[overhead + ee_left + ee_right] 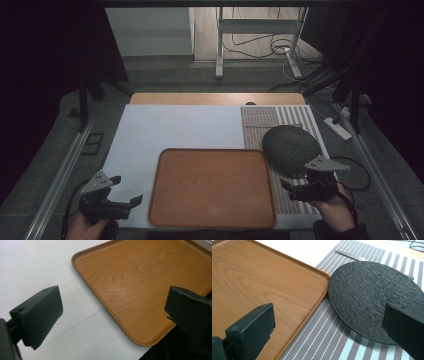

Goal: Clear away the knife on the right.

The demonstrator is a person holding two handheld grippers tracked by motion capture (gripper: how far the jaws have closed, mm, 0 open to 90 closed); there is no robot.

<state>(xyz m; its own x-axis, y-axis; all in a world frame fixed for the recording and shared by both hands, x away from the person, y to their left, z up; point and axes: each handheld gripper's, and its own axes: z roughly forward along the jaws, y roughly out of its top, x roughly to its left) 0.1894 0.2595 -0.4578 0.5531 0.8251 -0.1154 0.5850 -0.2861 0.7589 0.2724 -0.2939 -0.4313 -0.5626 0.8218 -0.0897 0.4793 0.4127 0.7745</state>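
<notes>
Tray (212, 187) of wood grain lies flat on the white table (165, 127), empty. Left tongs (117, 197) hover just left of the tray's near left corner, jaws apart, holding nothing. Right tongs (295, 189) sit just right of the tray, jaws apart, over the striped mat (280, 120). A dark round plate (291, 149) rests on the mat, apparently touching the tray's far right corner. A metal utensil (348, 254), partly hidden, lies beyond the plate.
</notes>
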